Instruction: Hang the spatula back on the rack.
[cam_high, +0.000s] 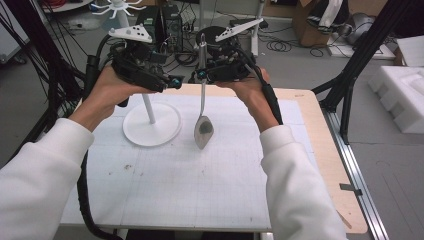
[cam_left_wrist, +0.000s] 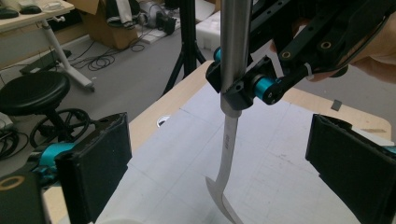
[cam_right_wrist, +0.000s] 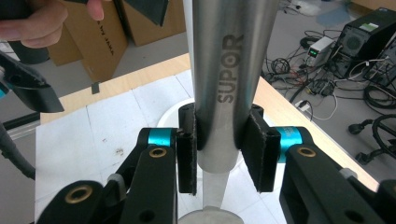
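A steel ladle (cam_high: 203, 127) hangs upright over the white mat, its bowl low near the mat. My right gripper (cam_high: 201, 75) is shut on the ladle's handle (cam_right_wrist: 229, 70), which is stamped SUPOR; the pads (cam_right_wrist: 259, 144) press it from both sides. My left gripper (cam_high: 172, 82) is open just left of the handle, its two jaws wide apart in the left gripper view with the handle (cam_left_wrist: 235, 42) beyond them. A white stand (cam_high: 151, 127) with a round base and a thin pole rises under the left gripper; hooked arms (cam_high: 117, 7) show at its top.
A gridded white mat (cam_high: 200, 190) covers the wooden table (cam_high: 325, 150). Black tripod legs (cam_high: 350, 75) stand at the right, and a stool (cam_left_wrist: 35, 93), cables, boxes and computers lie on the floor beyond the far edge.
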